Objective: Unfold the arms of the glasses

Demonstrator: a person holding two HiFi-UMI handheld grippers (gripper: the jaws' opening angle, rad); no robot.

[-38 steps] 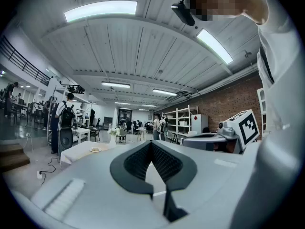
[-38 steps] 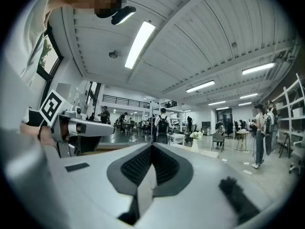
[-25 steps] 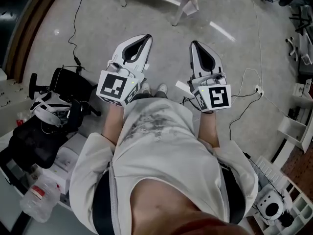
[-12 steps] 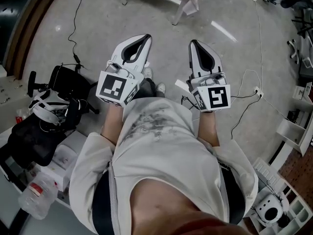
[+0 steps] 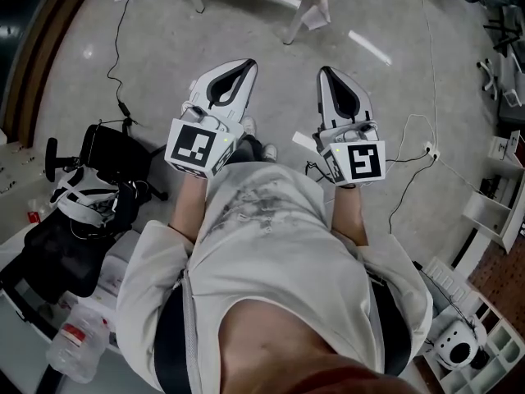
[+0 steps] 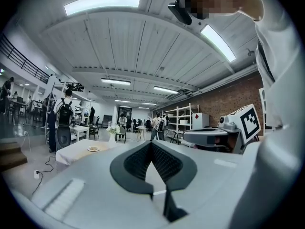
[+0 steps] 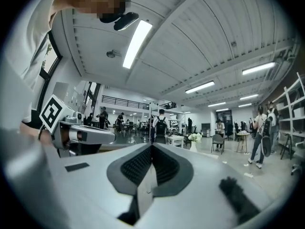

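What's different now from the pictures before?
Very little. The person shifted a bit, so floor clutter like the plastic bottle slid slightly in the head view. Nothing was grabbed or let go. The left gripper and right gripper stay shut, empty, side by side.

Place: large open lab or workshop hall.
Ceiling: high, white ribbed panels, long strip lights (image 6: 102, 3).
Walls: brick wall (image 6: 228, 97) on one side; railed gallery (image 7: 128, 101) on another.
Floor: polished grey floor (image 5: 74, 72), cable (image 5: 121, 105) trailing across.
Furniture: open shelves (image 6: 182, 118), cloth-covered table (image 6: 78, 148), chair (image 7: 217, 139).
People: several standing about, one with a backpack (image 7: 160, 126).
Clutter: headset (image 5: 78, 195), plastic bottle (image 5: 78, 343) on the side surface.
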